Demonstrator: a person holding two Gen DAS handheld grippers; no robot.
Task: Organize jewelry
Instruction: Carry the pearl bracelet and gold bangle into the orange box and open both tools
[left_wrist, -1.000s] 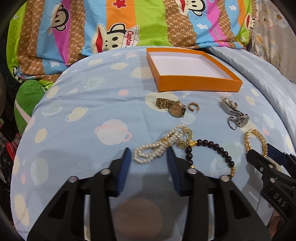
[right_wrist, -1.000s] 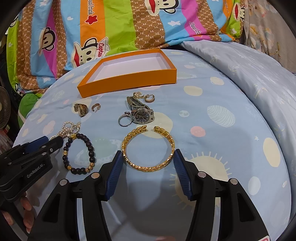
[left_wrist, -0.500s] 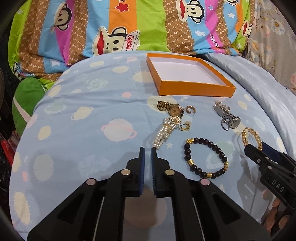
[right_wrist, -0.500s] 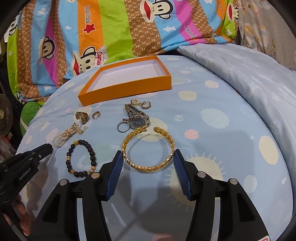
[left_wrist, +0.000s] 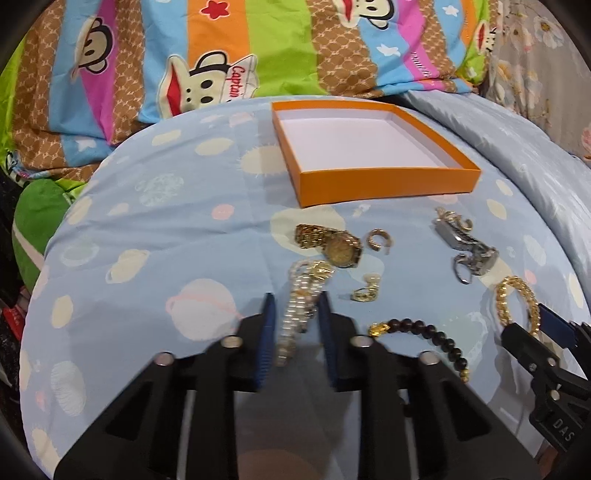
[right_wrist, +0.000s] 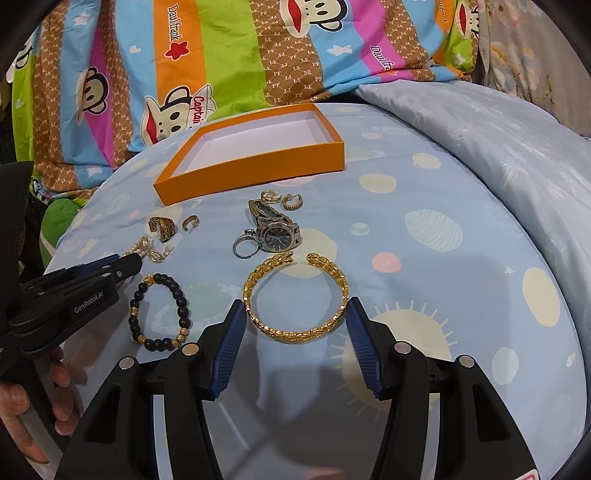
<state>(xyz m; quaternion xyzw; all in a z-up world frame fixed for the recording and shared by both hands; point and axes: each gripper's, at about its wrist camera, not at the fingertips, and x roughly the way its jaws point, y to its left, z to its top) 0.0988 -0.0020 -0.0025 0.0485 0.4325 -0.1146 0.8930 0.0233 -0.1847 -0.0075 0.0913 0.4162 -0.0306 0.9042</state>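
An empty orange box (left_wrist: 373, 181) (right_wrist: 258, 162) lies at the back of the blue bedspread. My left gripper (left_wrist: 293, 310) is open, its jaws on either side of a pearl bracelet (left_wrist: 299, 306) lying on the cloth. My right gripper (right_wrist: 295, 314) is open, its jaws on either side of a gold bangle (right_wrist: 295, 295). A black bead bracelet (right_wrist: 159, 310) (left_wrist: 424, 332), a gold watch (left_wrist: 328, 243), a silver watch (right_wrist: 275, 229) (left_wrist: 469, 247), rings and earrings (left_wrist: 376, 240) lie between.
A striped monkey-print pillow (left_wrist: 258, 55) lies behind the box. A grey quilt (right_wrist: 498, 129) rises on the right. The bed's rounded edge drops off at the left beside a green cushion (left_wrist: 37, 221).
My left gripper was shut and behind the pearl bracelet half a second ago; it has opened and moved forward around it. The pearl bracelet has been dragged straighter. The right gripper stayed around the bangle.
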